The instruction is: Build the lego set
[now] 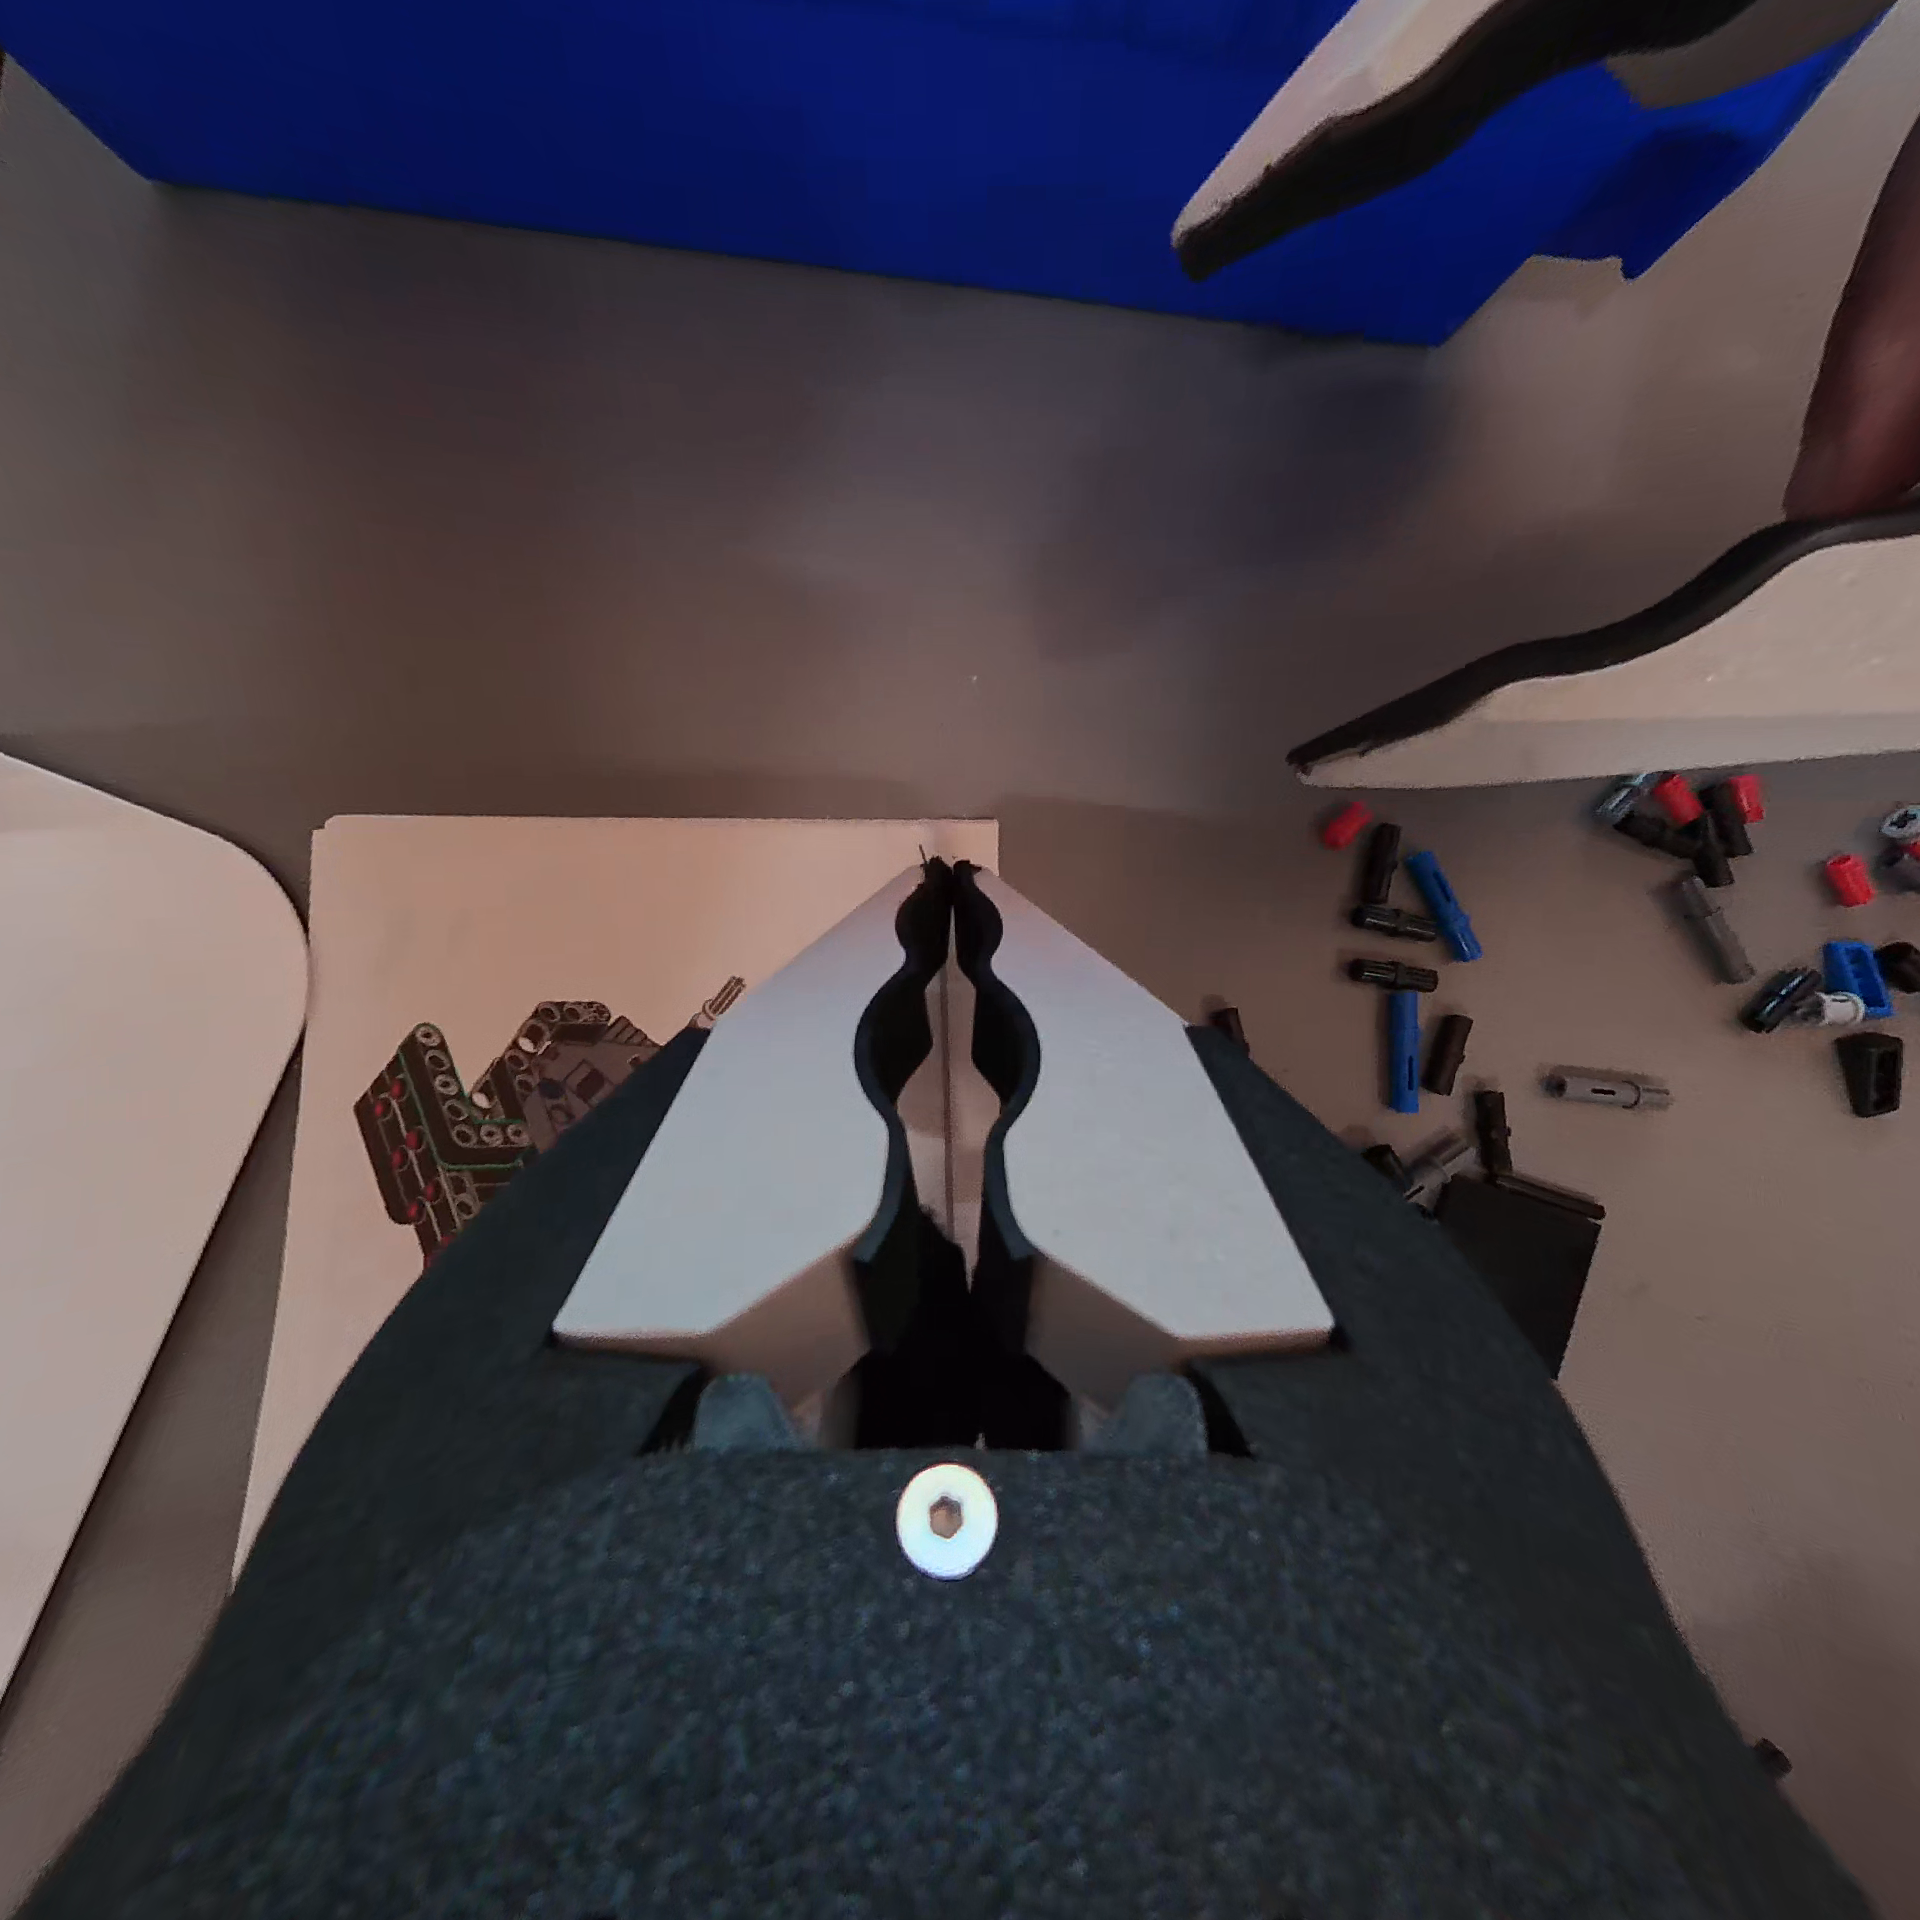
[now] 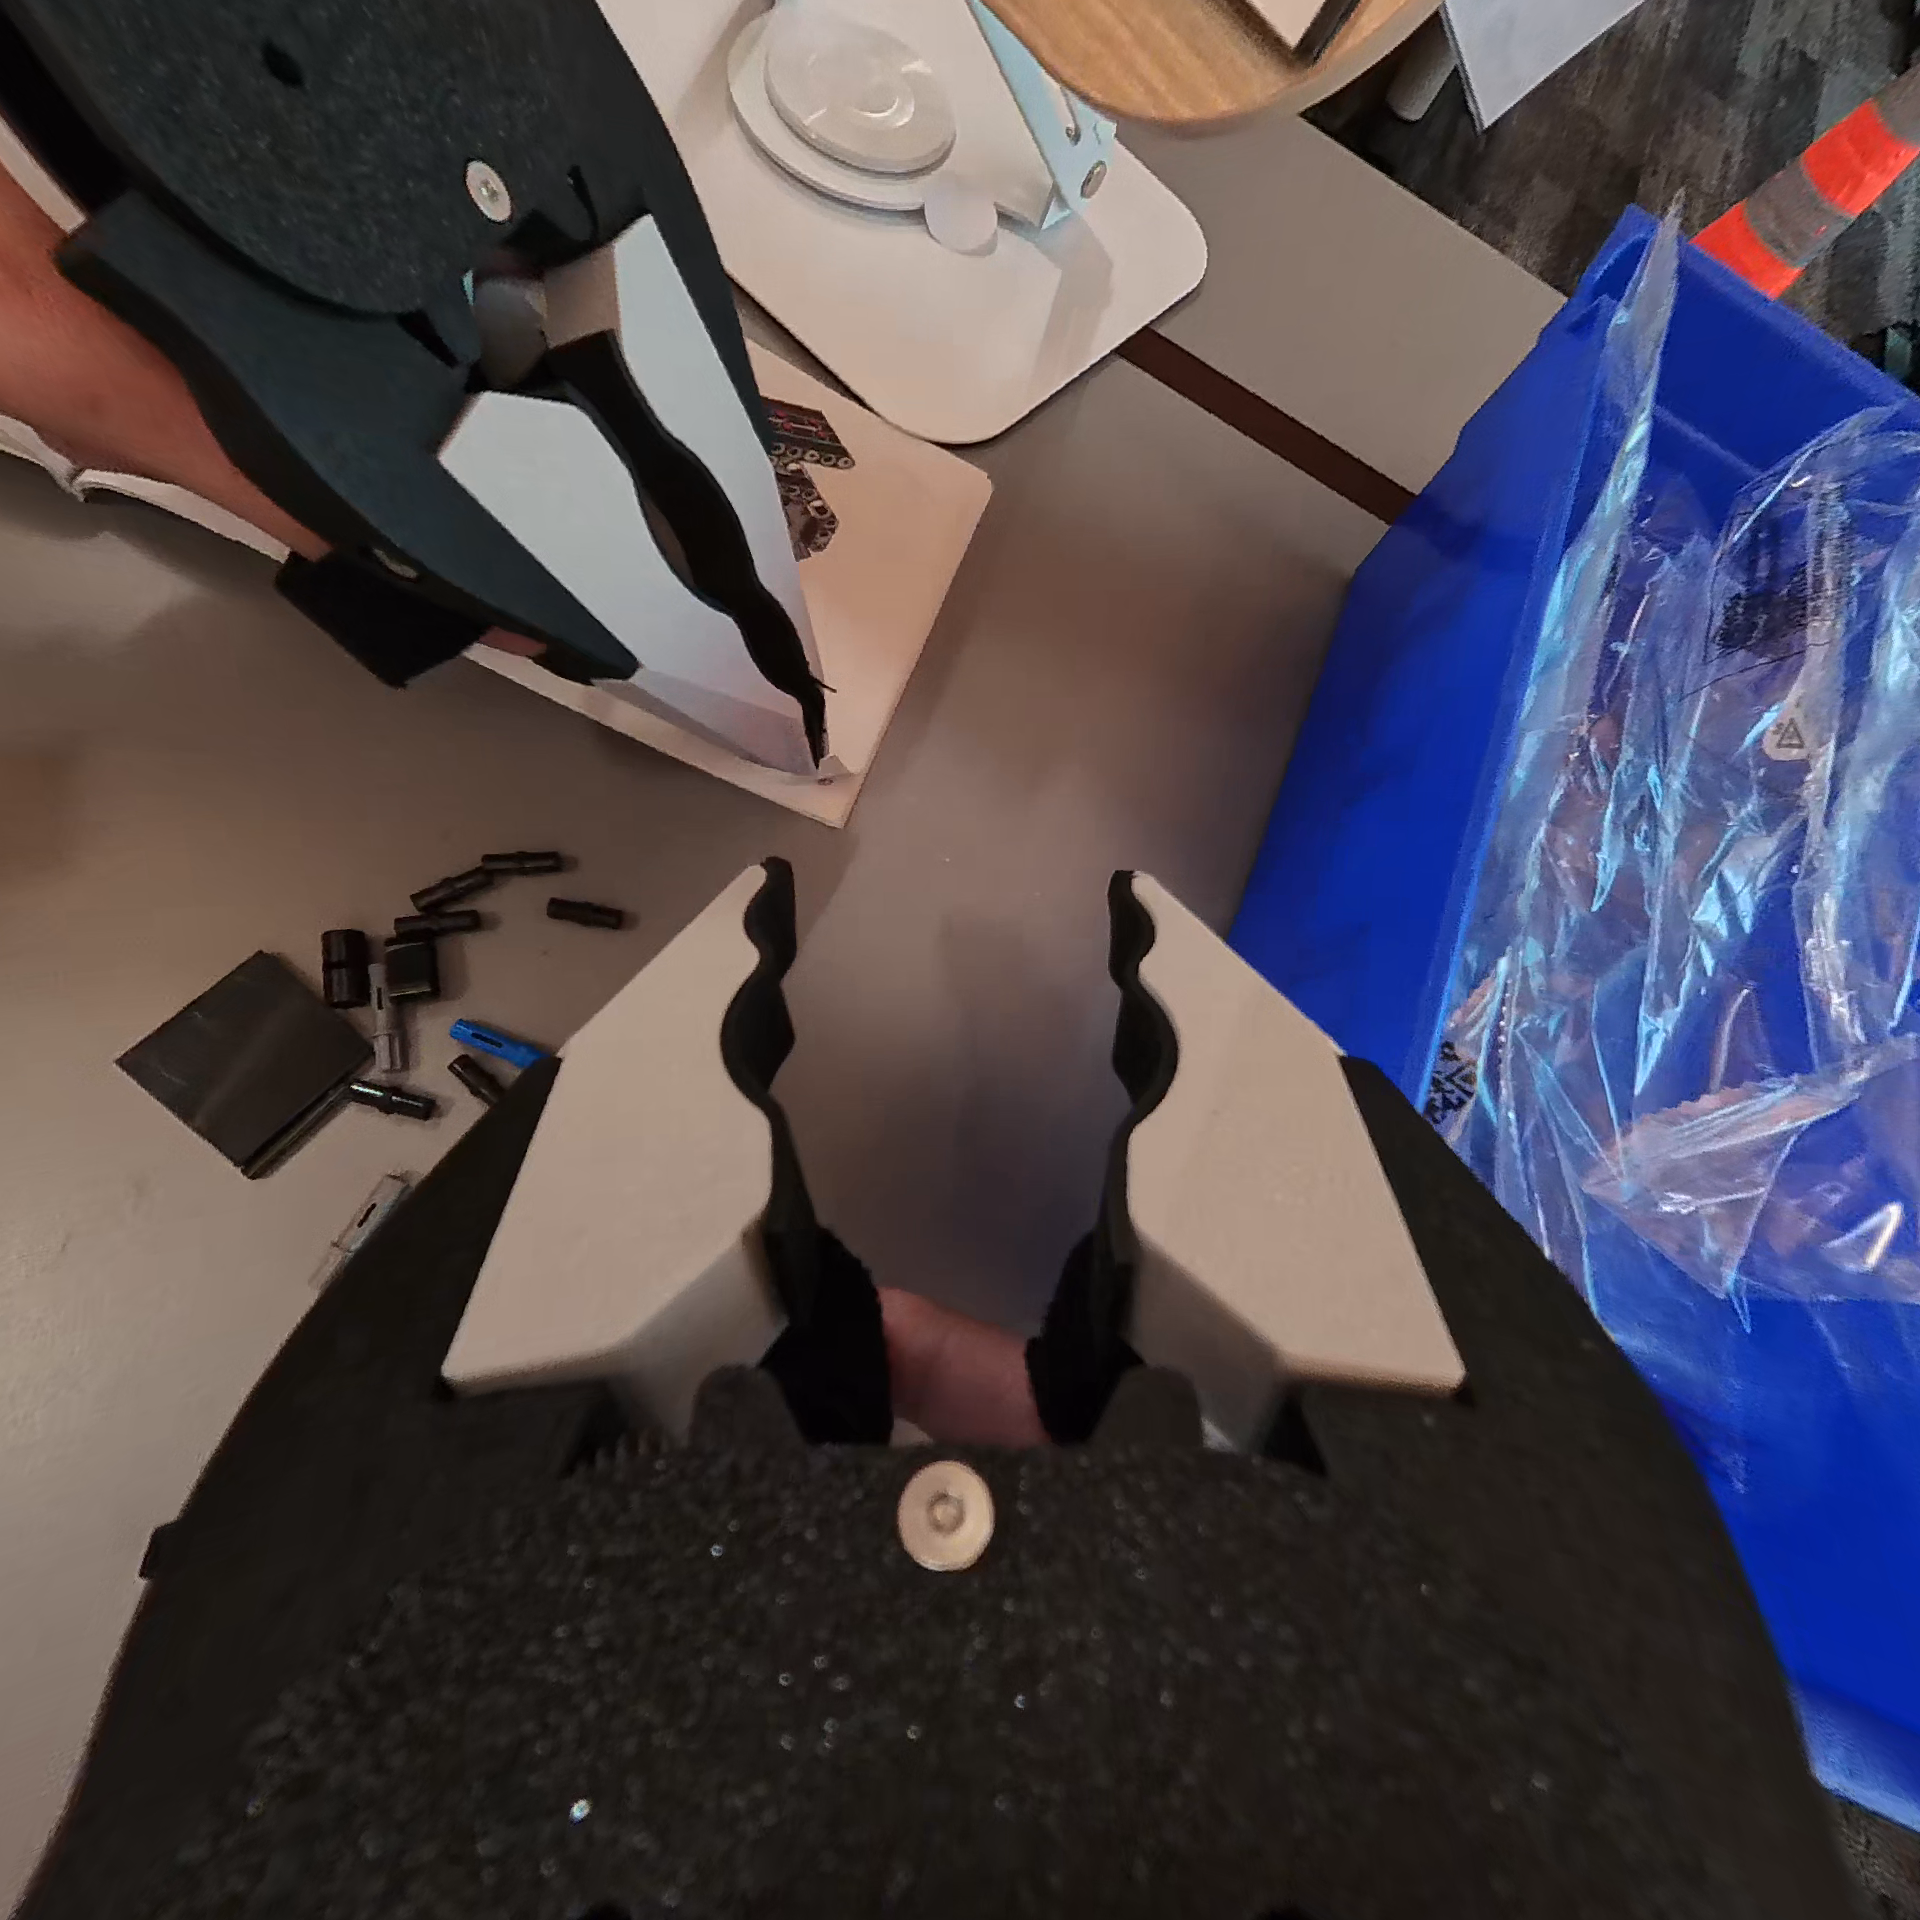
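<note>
My left gripper point(image 1: 951, 868) is shut, with its tips at the near right corner of an instruction booklet point(image 1: 623, 904) that shows a printed model. A thin line runs between its pads; I cannot tell if a page is pinched. The right wrist view shows it too point(image 2: 816, 743), over the booklet point(image 2: 914, 551). My right gripper point(image 2: 945, 883) is open and empty above the bare grey table, between the loose pieces and the blue bin. It also appears in the left wrist view point(image 1: 1247, 509). Several small black, blue, red and grey pins point(image 1: 1423, 935) lie scattered on the table point(image 2: 447, 935).
A blue bin point(image 2: 1351, 831) holding clear plastic bags point(image 2: 1714, 831) stands to the right of my right gripper; it also shows at the back of the left wrist view point(image 1: 727, 135). A flat black panel point(image 2: 244, 1049) lies by the pins. A white stand base point(image 2: 1091, 312) sits behind the booklet. The gap from one gripper's tips to the other's is roughly 8 cm.
</note>
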`<state>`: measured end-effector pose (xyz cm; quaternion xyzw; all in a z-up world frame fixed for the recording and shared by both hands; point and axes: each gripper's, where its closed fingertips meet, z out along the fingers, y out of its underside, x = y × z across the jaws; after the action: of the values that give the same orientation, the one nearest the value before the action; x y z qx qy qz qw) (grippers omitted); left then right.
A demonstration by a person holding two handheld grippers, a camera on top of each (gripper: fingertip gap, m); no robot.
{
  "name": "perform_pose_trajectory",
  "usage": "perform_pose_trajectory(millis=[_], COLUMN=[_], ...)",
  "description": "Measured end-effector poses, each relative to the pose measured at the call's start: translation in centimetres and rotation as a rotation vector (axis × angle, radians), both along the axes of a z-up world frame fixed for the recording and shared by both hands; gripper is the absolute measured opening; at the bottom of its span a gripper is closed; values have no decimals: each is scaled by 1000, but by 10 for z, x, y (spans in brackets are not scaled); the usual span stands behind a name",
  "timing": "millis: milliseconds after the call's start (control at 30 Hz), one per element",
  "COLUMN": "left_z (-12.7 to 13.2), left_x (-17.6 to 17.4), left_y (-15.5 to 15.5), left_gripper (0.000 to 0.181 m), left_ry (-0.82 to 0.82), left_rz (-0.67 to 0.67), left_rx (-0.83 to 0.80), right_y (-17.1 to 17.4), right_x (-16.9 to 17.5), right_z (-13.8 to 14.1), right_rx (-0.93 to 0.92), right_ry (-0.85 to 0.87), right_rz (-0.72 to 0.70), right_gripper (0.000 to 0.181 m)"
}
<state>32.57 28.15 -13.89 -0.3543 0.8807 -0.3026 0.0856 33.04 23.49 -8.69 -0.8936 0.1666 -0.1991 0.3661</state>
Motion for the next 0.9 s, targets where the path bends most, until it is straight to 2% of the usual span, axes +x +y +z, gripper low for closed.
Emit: perform_pose_trajectory(millis=[267, 400, 467, 533, 667, 800, 900], left_z=[-1, 4, 5, 3, -1, -4, 2], left_x=[1, -3, -4, -4, 0, 0, -1], left_y=[3, -5, -9, -10, -9, -8, -7], left_gripper=[0, 0, 18, 22, 21, 0, 0], left_ry=[-27, -42, -52, -56, -67, -74, -101], left_rz=[-8, -41, -53, -57, -56, -57, -57], left_rx=[18, -11, -10, 6, 44, 68, 74], right_y=[3, 2, 2, 2, 2, 2, 3], right_x=[-2, -1, -1, -1, -1, -1, -2], right_z=[-7, -10, -9, -9, -9, -9, -10], right_rx=[-30, -41, -36, -33, -33, -34, -31], right_ry=[-6, -8, -6, -3, -1, -3, 1], right_rz=[12, 11, 8, 9, 11, 14, 18], right_gripper=[60, 60, 60, 60, 60, 60, 60])
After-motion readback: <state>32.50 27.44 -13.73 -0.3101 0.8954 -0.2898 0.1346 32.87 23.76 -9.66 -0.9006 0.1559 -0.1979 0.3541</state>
